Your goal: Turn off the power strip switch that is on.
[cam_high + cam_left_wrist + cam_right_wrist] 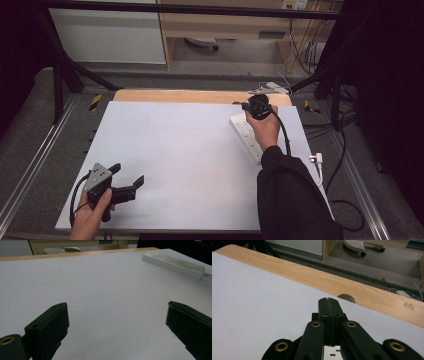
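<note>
A white sheet (175,155) covers the wooden surface (200,96) except its far edge; a white power strip (246,134) lies on the sheet's far right.

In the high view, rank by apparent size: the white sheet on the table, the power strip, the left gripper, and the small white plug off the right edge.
1. White sheet, by far.
2. and 3. Left gripper and power strip: unsure, since the right hand covers part of the strip.
4. Plug, smallest.

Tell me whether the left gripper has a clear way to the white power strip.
Probably yes: the left gripper is open, and bare white tabletop lies between it and the power strip. The right gripper hovers over the strip's far end.
</note>
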The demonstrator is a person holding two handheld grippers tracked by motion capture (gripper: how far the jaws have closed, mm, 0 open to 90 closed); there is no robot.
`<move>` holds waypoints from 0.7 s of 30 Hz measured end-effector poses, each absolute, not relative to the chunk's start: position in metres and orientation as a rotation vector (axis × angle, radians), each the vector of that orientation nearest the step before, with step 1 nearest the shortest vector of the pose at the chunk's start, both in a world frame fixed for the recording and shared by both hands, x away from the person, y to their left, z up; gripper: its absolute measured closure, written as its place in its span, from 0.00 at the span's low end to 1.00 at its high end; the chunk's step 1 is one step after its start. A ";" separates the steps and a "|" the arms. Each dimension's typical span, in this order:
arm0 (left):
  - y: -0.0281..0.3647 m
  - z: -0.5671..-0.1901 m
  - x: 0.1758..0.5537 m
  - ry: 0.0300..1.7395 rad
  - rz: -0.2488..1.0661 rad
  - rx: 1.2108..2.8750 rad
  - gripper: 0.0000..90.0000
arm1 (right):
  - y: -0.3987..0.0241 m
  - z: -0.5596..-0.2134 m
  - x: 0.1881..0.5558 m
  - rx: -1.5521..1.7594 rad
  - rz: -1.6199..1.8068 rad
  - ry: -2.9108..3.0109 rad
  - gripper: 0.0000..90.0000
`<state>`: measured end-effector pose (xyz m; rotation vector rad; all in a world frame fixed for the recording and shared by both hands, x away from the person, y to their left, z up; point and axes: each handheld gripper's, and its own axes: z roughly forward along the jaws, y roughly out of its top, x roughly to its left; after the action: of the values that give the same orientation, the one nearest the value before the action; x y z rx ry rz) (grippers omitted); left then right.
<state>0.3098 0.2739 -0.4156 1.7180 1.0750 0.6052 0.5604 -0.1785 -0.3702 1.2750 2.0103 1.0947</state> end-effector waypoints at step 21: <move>0.275 -0.416 0.310 1.082 0.605 1.720 0.05 | -0.172 -0.386 0.563 1.351 1.063 2.044 1.00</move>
<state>0.3100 0.2750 -0.4159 1.7204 1.0815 0.6049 0.5627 -0.1722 -0.3861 1.3510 2.0443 1.0635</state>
